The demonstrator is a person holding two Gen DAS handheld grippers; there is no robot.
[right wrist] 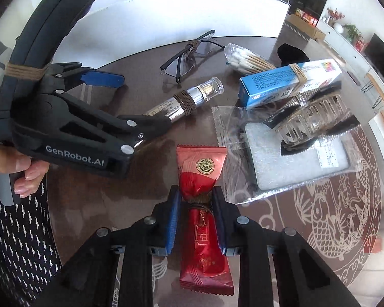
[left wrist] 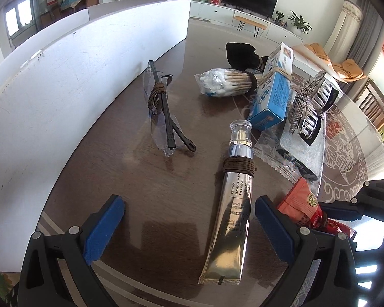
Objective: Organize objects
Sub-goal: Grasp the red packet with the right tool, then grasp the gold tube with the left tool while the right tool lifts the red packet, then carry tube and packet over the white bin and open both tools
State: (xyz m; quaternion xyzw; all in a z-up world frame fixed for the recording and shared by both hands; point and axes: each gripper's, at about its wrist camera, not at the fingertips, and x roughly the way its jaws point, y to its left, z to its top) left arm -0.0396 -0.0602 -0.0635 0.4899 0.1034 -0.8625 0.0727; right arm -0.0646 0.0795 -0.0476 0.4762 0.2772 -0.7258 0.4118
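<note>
Eye-cream tube [left wrist: 233,202] between spread left tongs [left wrist: 189,227].

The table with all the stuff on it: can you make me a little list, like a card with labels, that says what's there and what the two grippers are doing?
surface: dark brown table
left gripper: open, over the tail of the eye cream tube
right gripper: shut on the red packet at its tied middle
glasses: folded, wrapped with brown cord
cotton swabs: bundled, beside the blue box
hair claw clip: sparkly, on a clear bag
</note>
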